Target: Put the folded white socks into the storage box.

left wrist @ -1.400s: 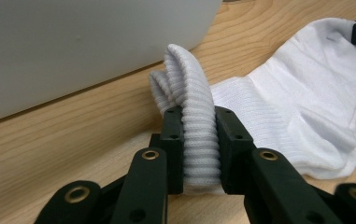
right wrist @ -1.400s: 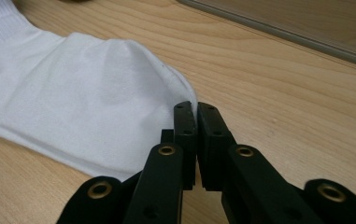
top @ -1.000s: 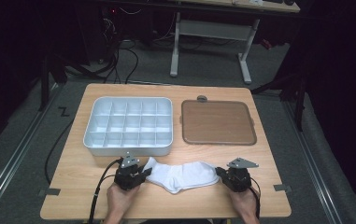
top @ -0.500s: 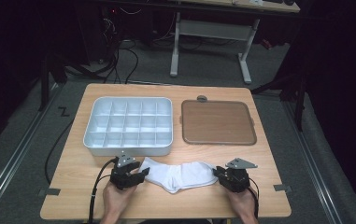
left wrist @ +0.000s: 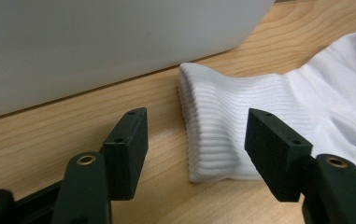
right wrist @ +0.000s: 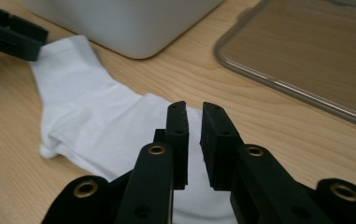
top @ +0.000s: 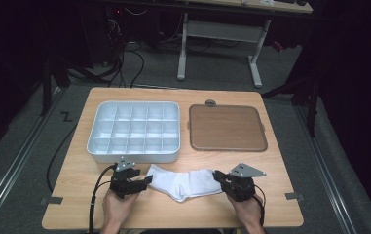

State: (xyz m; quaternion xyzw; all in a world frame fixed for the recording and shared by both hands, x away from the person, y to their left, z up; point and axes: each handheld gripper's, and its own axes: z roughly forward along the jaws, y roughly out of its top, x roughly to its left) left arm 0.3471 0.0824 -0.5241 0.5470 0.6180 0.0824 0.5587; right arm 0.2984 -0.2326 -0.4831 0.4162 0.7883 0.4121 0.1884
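A white sock [top: 188, 181] lies flat near the table's front edge, cuff to the left and toe to the right. My left gripper [top: 146, 181] is open and its jaws have just been opening. In the left gripper view the ribbed cuff [left wrist: 222, 116] lies between the spread left gripper [left wrist: 199, 140] jaws, which stand apart from it. My right gripper [top: 218, 176] is at the toe end, and its jaws have just been closing. The right gripper view shows the right gripper [right wrist: 194, 121] with its jaws nearly together, a thin fold of the sock [right wrist: 96, 121] pinched between them.
A white compartment tray [top: 134, 157] stands just behind the sock, its wall close to my left gripper [right wrist: 7, 32]. To its right lies a flat brown board with a clear rim [top: 227, 127]. Bare wood runs along the front edge.
The left jaws have spread apart around the cuff. The right gripper has lifted slightly at the toe end, with its jaws parted and then brought back together.
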